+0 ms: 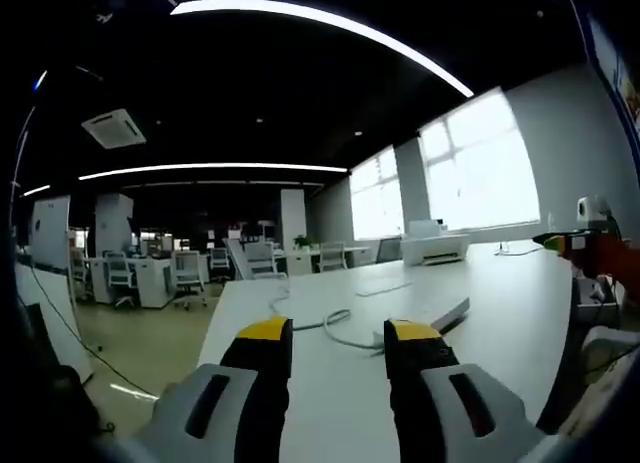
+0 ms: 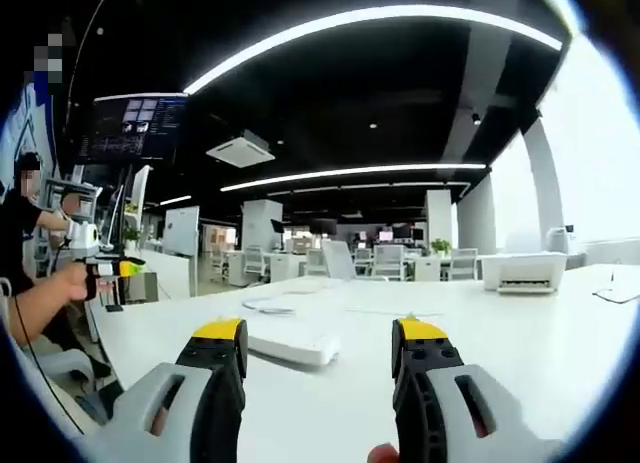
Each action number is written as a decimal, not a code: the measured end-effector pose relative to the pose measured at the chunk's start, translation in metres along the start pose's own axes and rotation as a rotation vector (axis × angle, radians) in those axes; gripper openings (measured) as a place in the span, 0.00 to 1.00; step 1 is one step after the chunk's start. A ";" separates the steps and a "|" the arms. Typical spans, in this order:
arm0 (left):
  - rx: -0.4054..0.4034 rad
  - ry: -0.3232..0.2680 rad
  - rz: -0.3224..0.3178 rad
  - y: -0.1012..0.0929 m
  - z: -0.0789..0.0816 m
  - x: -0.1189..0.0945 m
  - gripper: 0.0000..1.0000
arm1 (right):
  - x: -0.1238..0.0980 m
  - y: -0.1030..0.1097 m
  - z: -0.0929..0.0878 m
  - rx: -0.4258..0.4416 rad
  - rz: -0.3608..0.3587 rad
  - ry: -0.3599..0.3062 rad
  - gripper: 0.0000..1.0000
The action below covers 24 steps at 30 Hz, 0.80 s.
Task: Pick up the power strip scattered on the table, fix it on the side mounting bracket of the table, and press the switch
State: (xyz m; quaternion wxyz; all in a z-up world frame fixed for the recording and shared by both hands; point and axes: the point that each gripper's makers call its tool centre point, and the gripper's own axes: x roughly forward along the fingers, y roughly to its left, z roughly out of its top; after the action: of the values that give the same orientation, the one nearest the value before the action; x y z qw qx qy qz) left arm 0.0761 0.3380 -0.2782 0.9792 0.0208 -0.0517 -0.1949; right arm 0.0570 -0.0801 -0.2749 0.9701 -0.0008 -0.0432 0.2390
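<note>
Left gripper (image 1: 339,333): grey jaws with yellow tips spread wide, holding nothing, hovering over the long white table (image 1: 500,313). Right gripper (image 2: 322,335): the same grey-and-yellow jaws parted wide, empty, above the tabletop.

White rectangular power strip (image 2: 293,344) lies flat on the table ahead of the right gripper, between its tips, not touched. In the left gripper view the strip (image 1: 437,312) lies just beyond the jaws, its white cable (image 1: 335,325) looping beside it.

Open-plan office: dark ceiling, curved light strips, bright windows, white printer (image 2: 524,271) at far end. A person's hand (image 2: 72,280) at the table's left edge.
</note>
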 end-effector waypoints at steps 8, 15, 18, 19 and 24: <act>-0.012 0.021 0.010 0.003 -0.016 -0.007 0.42 | 0.006 0.007 -0.007 0.001 0.032 0.025 0.54; -0.015 0.025 0.010 0.005 -0.017 -0.010 0.42 | 0.013 0.015 -0.001 0.068 0.084 -0.008 0.55; -0.021 0.027 0.005 0.004 -0.020 -0.009 0.42 | 0.012 0.016 0.000 0.086 0.096 -0.017 0.55; -0.022 0.029 0.002 0.002 -0.022 -0.010 0.42 | 0.012 0.016 -0.001 0.085 0.097 -0.017 0.55; -0.038 0.027 -0.011 -0.002 -0.025 -0.013 0.42 | 0.012 0.018 -0.002 0.082 0.136 -0.012 0.56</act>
State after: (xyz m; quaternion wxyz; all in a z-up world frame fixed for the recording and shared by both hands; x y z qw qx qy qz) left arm 0.0664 0.3412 -0.3041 0.9790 0.0050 -0.0346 -0.2007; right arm 0.0597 -0.0584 -0.2766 0.9505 0.0371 -0.0388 0.3060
